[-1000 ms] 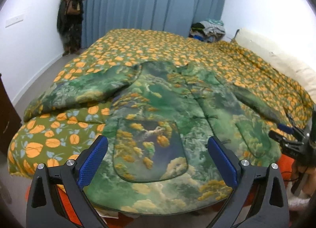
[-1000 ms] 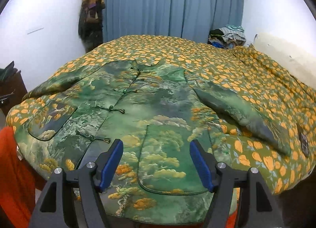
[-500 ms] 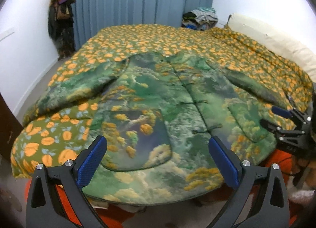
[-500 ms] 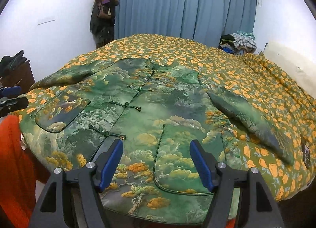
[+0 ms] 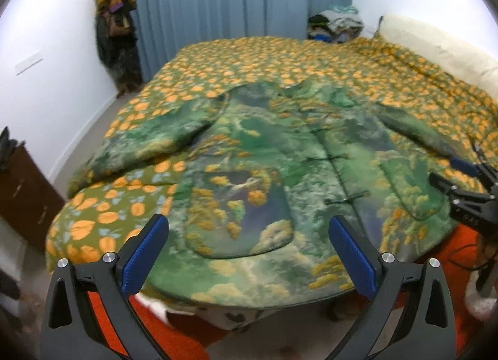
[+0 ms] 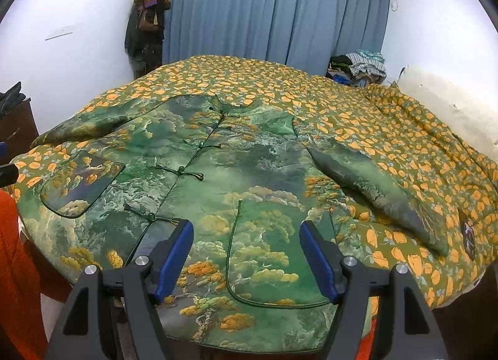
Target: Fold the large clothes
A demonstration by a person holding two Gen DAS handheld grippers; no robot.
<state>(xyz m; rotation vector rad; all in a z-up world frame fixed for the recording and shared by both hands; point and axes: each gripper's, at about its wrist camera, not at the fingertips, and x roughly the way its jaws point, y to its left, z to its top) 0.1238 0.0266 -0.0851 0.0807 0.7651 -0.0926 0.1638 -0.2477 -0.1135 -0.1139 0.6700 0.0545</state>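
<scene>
Here the jacket (image 5: 280, 173) lies flat beyond both the left gripper (image 5: 249, 254) and right gripper (image 6: 246, 262), jaws spread, untouched.

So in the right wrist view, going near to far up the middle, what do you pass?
Right gripper → jacket → flowered bedspread → blue curtain.

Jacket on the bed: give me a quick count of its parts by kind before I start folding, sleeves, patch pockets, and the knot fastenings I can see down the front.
Sleeves: 2
Patch pockets: 2
Knot fastenings visible: 5
Total: 9
</scene>
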